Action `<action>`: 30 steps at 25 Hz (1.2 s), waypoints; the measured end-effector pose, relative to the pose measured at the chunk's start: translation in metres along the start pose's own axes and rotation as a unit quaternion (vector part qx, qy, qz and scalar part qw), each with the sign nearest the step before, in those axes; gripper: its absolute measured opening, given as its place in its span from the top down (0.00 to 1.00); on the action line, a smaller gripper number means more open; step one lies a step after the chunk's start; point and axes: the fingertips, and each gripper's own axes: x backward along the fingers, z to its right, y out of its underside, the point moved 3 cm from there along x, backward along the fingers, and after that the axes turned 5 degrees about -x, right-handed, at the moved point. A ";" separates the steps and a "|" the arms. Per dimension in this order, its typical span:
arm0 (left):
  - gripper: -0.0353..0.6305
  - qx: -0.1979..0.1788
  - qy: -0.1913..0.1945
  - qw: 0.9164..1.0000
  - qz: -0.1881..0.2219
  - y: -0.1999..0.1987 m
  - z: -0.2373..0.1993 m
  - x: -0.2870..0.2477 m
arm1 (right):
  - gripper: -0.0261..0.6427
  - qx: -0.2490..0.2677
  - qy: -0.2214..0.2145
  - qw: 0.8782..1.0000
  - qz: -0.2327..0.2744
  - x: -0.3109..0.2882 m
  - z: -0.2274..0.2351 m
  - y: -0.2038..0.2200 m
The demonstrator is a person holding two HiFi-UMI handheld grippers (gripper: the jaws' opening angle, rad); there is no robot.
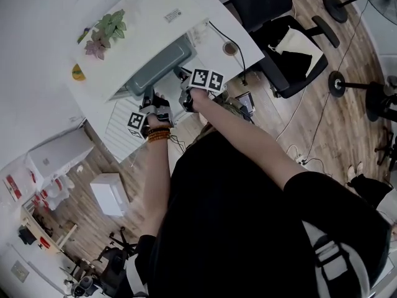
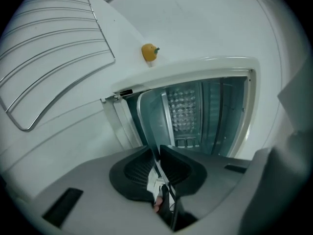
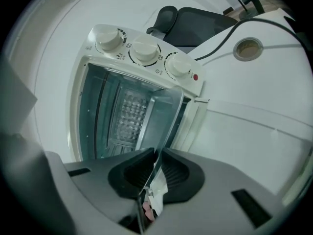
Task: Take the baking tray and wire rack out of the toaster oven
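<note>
Left claw (image 2: 157, 154) and right claw (image 3: 156, 156) each clenched on the baking tray (image 3: 159, 114) rim. Tray's far end sits at the open toaster oven (image 3: 124, 47) mouth. Wire rack (image 2: 54, 53) lies on the table (image 2: 205, 23).

Head view overhead, gripper views facing oven (image 3: 132, 106)
</note>
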 end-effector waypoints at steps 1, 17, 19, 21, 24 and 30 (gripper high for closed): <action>0.85 0.001 0.001 1.000 0.000 0.002 -0.001 0.003 | 0.86 -0.001 -0.001 1.000 -0.001 0.003 0.001 0.002; 0.87 -0.003 0.031 1.000 -0.004 0.030 -0.001 0.048 | 0.88 0.010 -0.037 0.999 -0.011 0.052 0.006 0.023; 0.87 -0.002 0.033 0.999 -0.007 0.033 0.000 0.051 | 0.88 0.009 -0.042 0.999 -0.009 0.056 0.006 0.025; 0.87 -0.001 0.035 0.999 -0.008 0.034 -0.001 0.054 | 0.88 0.007 -0.044 0.999 -0.007 0.059 0.007 0.026; 0.87 -0.002 0.037 0.999 -0.011 0.037 -0.001 0.059 | 0.88 0.006 -0.044 0.999 -0.005 0.064 0.008 0.028; 0.87 -0.013 0.047 0.999 -0.016 0.045 -0.002 0.073 | 0.88 0.005 -0.057 0.998 -0.007 0.079 0.009 0.036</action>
